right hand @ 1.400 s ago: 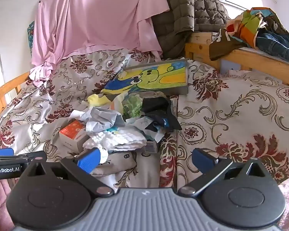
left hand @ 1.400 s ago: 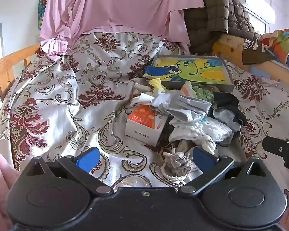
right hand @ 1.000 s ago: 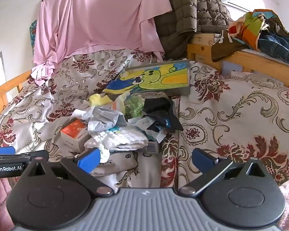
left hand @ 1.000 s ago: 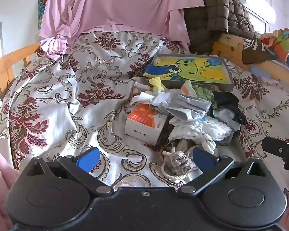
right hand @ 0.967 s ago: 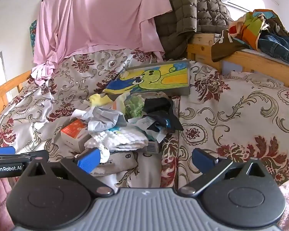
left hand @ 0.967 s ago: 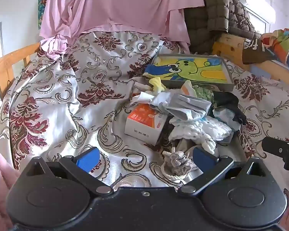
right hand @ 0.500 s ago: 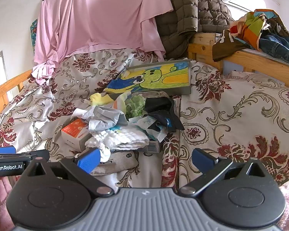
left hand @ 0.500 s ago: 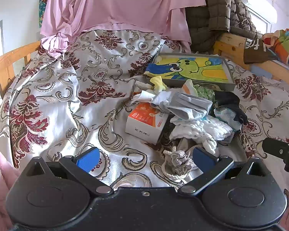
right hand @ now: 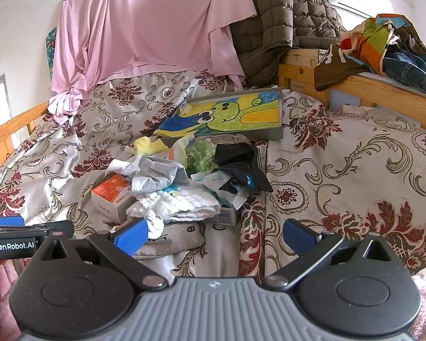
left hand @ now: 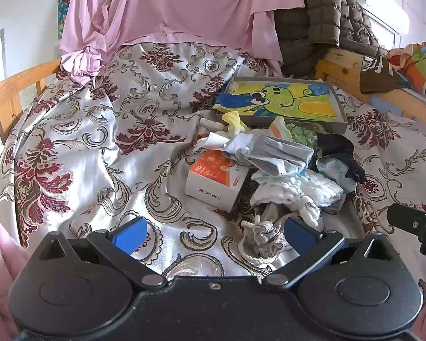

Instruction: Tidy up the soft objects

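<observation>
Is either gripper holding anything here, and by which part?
Nothing is held: the left gripper and right gripper are both open and empty, short of the clothes pile.

Left gripper (left hand: 213,231) and right gripper (right hand: 213,231) hover side by side, fingers spread, holding nothing.

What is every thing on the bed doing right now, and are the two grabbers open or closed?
Left gripper: open, empty, above the bedspread.
Right gripper: open, empty.
White cloth: crumpled on top of the pile.
Grey cloth: bunched up, partly over the box.
Orange-and-white box: closed, lying flat.
Black cloth: heaped loosely.
Yellow sock: lying loose by the picture.
Frog picture: lying face up.
Grey pouch: lying flat.
</observation>
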